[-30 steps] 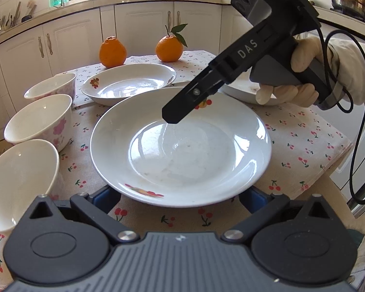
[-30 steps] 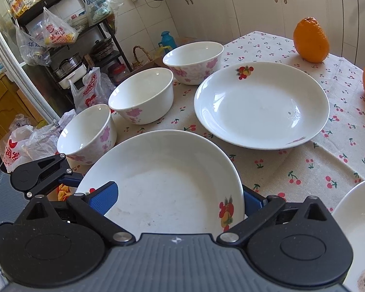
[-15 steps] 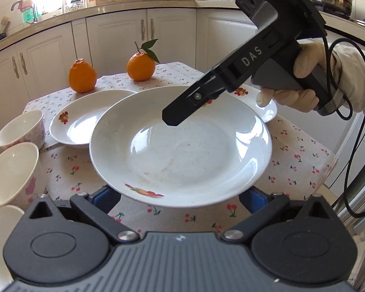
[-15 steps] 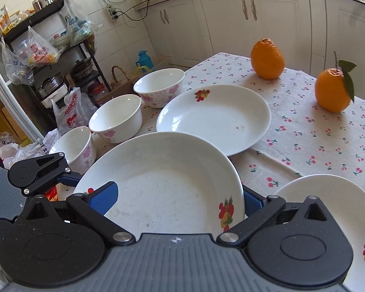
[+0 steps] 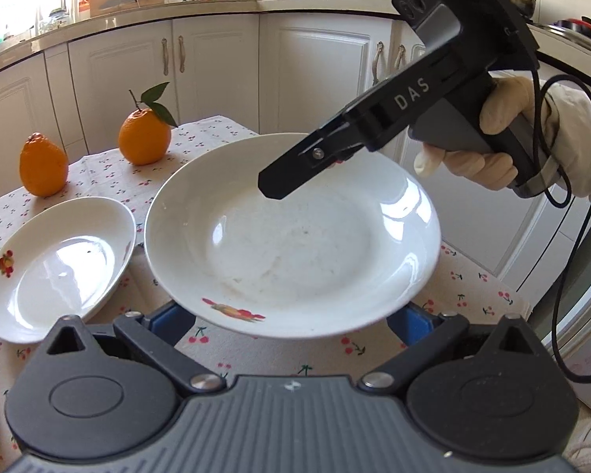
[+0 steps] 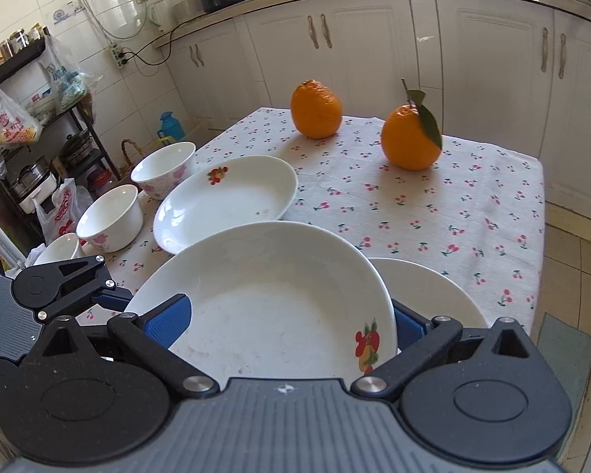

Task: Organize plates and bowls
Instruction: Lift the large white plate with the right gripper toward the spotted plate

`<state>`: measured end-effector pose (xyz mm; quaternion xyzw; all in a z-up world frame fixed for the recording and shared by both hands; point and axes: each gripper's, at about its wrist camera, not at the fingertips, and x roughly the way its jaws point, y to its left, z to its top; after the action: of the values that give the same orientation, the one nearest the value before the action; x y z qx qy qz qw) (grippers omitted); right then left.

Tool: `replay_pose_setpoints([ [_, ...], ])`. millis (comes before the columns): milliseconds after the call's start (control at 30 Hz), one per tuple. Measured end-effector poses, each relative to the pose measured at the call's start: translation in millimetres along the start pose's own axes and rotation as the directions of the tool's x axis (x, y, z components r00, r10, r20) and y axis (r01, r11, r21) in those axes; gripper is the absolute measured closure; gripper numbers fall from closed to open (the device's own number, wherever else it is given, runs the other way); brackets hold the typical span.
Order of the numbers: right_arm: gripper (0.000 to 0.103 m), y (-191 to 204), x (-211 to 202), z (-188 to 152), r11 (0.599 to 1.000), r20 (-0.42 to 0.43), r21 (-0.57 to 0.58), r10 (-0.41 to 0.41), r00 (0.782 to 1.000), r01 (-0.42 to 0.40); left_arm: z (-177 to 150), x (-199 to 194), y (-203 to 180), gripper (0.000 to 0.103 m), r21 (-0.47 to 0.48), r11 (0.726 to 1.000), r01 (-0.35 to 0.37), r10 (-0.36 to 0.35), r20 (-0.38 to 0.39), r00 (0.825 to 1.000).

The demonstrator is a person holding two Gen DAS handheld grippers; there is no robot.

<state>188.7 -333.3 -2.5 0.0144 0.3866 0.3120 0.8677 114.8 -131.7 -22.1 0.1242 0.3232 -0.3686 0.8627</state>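
Observation:
A large white plate (image 5: 295, 244) with a fruit print hangs above the cherry-print tablecloth (image 6: 433, 213). My right gripper (image 6: 289, 323) is shut on its rim, one blue pad over the plate's (image 6: 272, 299) inside and the other behind it. In the left wrist view the right gripper (image 5: 274, 191) reaches in from the right, held by a gloved hand (image 5: 488, 146). My left gripper (image 5: 291, 323) stands open, both blue fingers spread under the near rim. A second plate (image 6: 224, 201) lies to the left. A third plate (image 6: 433, 299) lies partly under the held one.
Three white bowls (image 6: 163, 169) (image 6: 110, 216) (image 6: 59, 248) line the table's left edge. Two oranges (image 6: 316, 109) (image 6: 410, 138) stand at the back. White cabinets (image 5: 315, 71) ring the table. A black cable (image 5: 563, 236) hangs from the right gripper.
The large plate has risen off the table and travelled right with both grippers, ending above the third plate. The bowls have slid out of the left wrist view.

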Motion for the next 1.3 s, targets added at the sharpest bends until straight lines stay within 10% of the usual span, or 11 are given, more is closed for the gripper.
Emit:
replay_pose_setpoints([
  [1300, 0.0, -65, 0, -23, 0.99, -0.015, 0.129, -0.059, 0.998, 0.06, 21, 50, -4, 0.001, -0.007, 0.998, 0.056, -0.056, -0.05, 0.997],
])
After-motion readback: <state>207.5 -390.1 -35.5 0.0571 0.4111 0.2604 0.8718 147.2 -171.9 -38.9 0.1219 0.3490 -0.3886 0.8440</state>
